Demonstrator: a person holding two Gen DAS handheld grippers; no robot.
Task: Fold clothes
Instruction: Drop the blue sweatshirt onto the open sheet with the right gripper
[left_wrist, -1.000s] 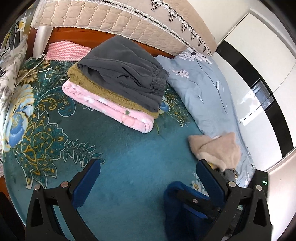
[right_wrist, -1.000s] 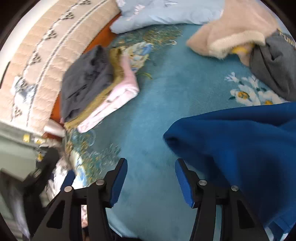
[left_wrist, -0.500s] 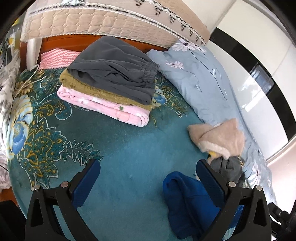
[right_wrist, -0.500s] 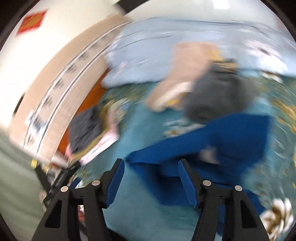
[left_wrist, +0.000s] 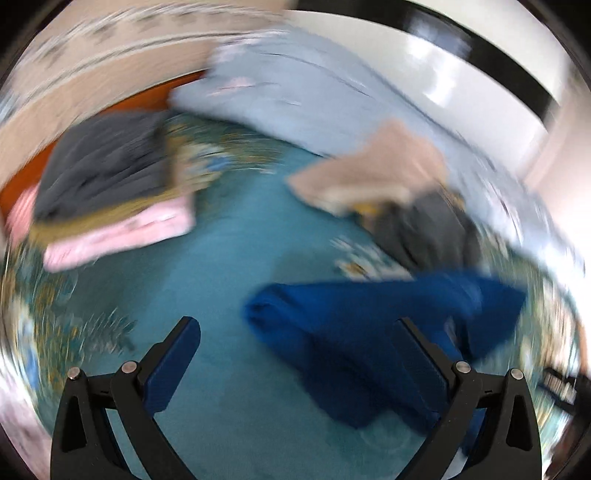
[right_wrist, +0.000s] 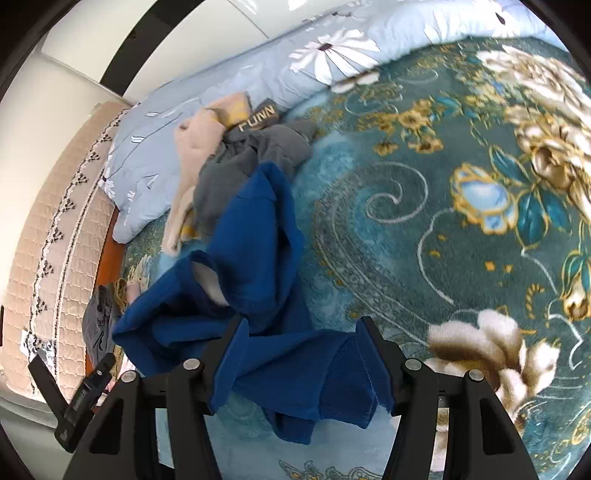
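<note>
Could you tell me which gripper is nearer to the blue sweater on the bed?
Right. The right gripper stands open directly over the blue sweater, with fabric between its fingers. The left gripper is open with the sweater beside its right finger.

Royal-blue garment (right_wrist: 258, 236) on a teal, gold-flowered blanket (right_wrist: 461, 206).

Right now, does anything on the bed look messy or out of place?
Yes. The blue sweater lies crumpled and twisted on the teal blanket, not spread flat. Behind it, a beige garment and a grey one sit in a loose heap against the pale blue quilt. The folded stack looks tidy, though blurred.
</note>
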